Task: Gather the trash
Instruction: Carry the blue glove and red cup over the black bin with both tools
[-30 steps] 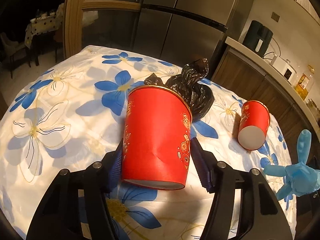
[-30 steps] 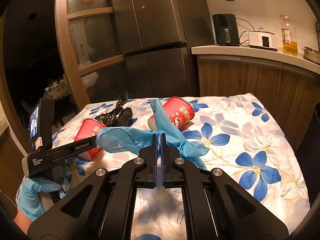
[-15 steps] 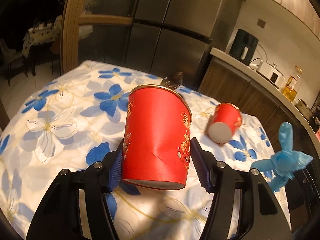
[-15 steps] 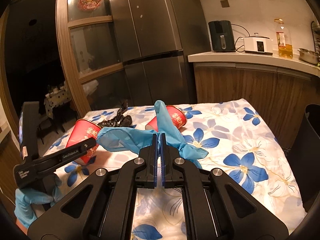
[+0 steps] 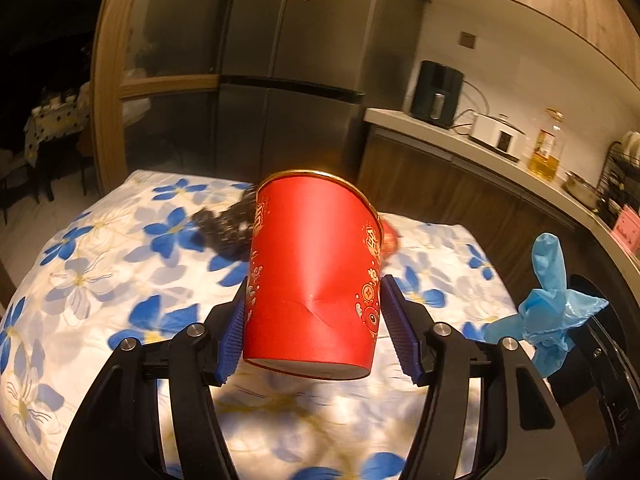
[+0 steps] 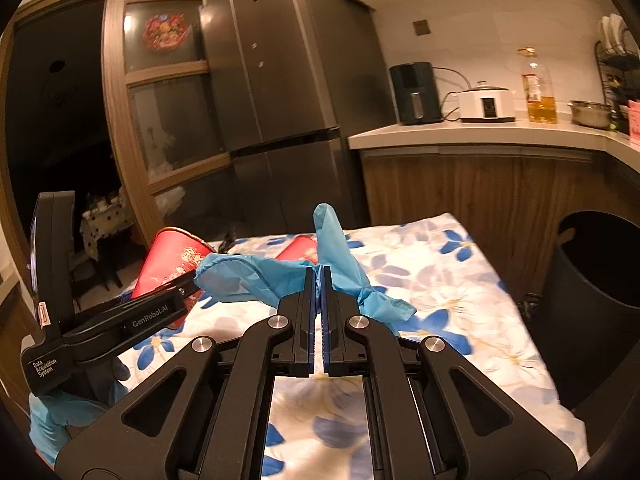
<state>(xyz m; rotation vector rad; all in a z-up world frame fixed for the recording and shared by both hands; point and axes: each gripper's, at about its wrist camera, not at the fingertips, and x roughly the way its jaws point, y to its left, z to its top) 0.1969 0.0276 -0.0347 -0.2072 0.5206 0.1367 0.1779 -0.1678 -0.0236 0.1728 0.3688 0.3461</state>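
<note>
My left gripper (image 5: 314,320) is shut on a red paper cup (image 5: 312,272) with gold print, held upright above the flowered table (image 5: 104,264); its wall is dented between the blue pads. From the right wrist view the same cup (image 6: 172,260) shows at the left in the left gripper (image 6: 188,286). My right gripper (image 6: 318,280) is shut on a crumpled blue glove (image 6: 336,256), lifted over the table; the glove (image 5: 548,300) also hangs at the right edge of the left wrist view. A black plastic bag (image 5: 228,224) and a second red cup (image 5: 390,240) lie on the table behind.
A dark round bin (image 6: 600,300) stands open beside the table's right edge. Behind are a grey fridge (image 6: 280,100) and a counter (image 6: 480,134) with appliances and an oil bottle. A gloved hand (image 6: 60,412) holds the left gripper.
Both grippers rose and swung to the right with their loads. The table dropped lower in both views, and the bin came into sight at the right.
</note>
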